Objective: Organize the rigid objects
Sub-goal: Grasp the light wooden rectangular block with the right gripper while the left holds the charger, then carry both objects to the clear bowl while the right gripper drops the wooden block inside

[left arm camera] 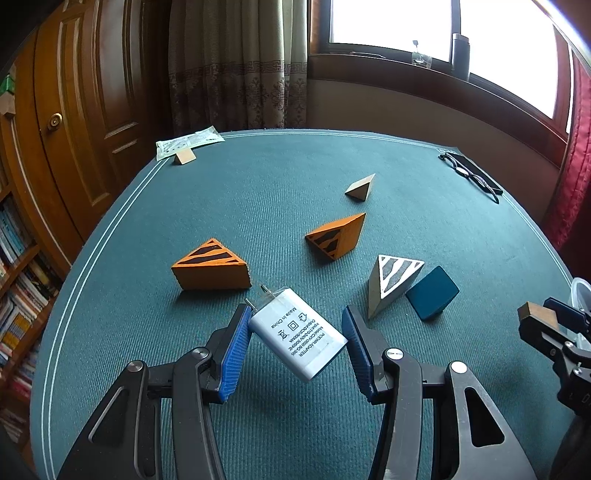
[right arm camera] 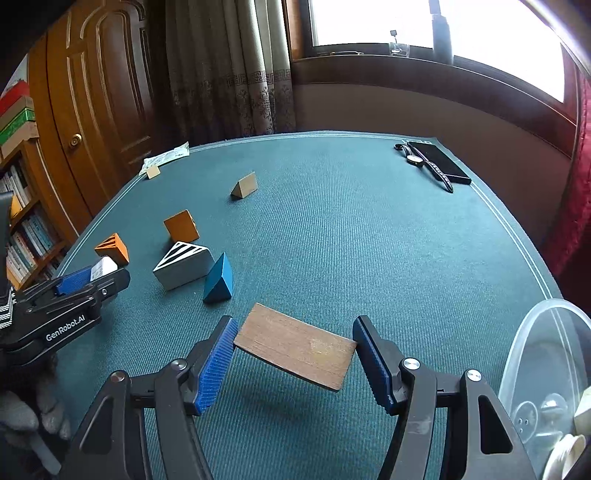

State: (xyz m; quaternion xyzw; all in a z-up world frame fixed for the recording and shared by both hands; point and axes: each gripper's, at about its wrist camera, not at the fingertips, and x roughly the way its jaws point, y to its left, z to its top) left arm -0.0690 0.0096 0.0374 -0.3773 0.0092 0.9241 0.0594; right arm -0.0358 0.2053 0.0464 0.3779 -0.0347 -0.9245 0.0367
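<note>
Daylight is pouring in through the window (left arm camera: 424, 26) behind the table (left arm camera: 258, 192), blowing its panes out to pure white in both views. The green cloth is catching a pale sheen toward the far right. Soft shadows are falling toward the camera under the orange wedge (left arm camera: 210, 266) and the wooden board (right arm camera: 295, 347). Fisheye distortion is bending the table's edges, and dark vignetting is clipping the corners. Focus is staying sharp throughout.

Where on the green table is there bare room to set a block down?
Free: the wide stretch of table between the small wooden wedge, the phone and the clear container. Crowded: around the white striped block, blue wedge and orange blocks.
</note>
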